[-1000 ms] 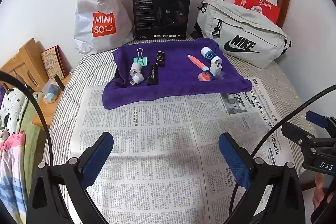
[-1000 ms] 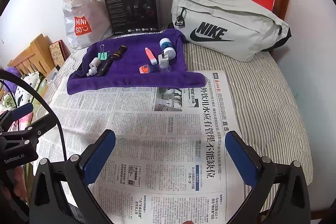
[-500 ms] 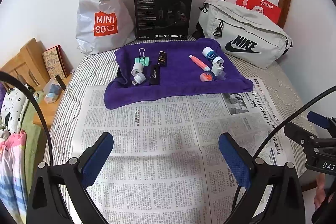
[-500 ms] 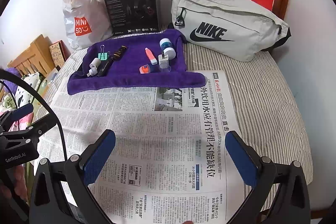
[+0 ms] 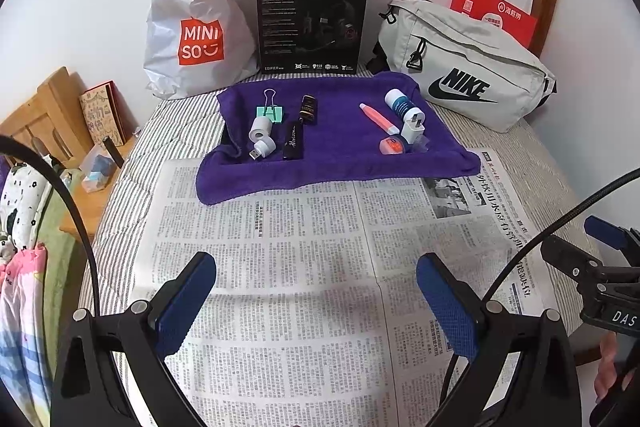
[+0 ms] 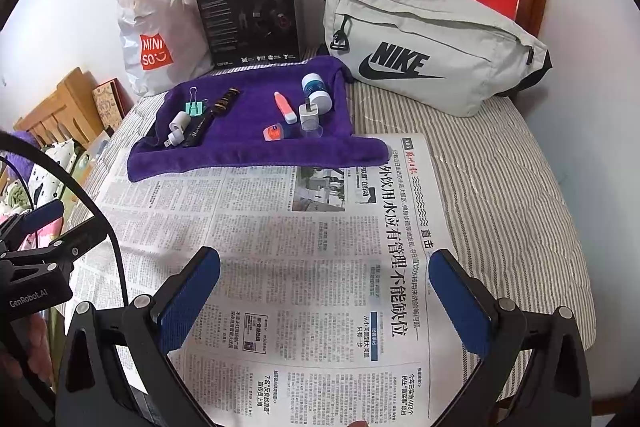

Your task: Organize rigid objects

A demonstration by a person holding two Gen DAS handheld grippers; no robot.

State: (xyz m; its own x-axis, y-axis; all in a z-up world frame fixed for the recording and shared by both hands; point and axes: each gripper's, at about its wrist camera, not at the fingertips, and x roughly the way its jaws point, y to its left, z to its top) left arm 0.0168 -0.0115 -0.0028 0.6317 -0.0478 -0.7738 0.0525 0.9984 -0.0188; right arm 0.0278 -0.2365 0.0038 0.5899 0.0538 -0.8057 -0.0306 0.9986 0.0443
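The left tool hangs over the spread newspaper with its blue-padded fingers wide apart and nothing between them. The right tool is likewise released and empty above the same newspaper, nearer its right half.

The small rigid items all lie on a purple towel at the far edge of the newspaper, on the striped bed. On the towel's left side are a green binder clip, a white tape roll just in front of it, a small white USB plug, a black tube and a dark striped cylinder. On the right side lie a pink pen, a white bottle with a blue band, a white charger touching that bottle, and an orange round piece, possibly a small case; the view is too coarse to say.

Behind the towel stand a white Miniso bag, a black box and a grey Nike bag.
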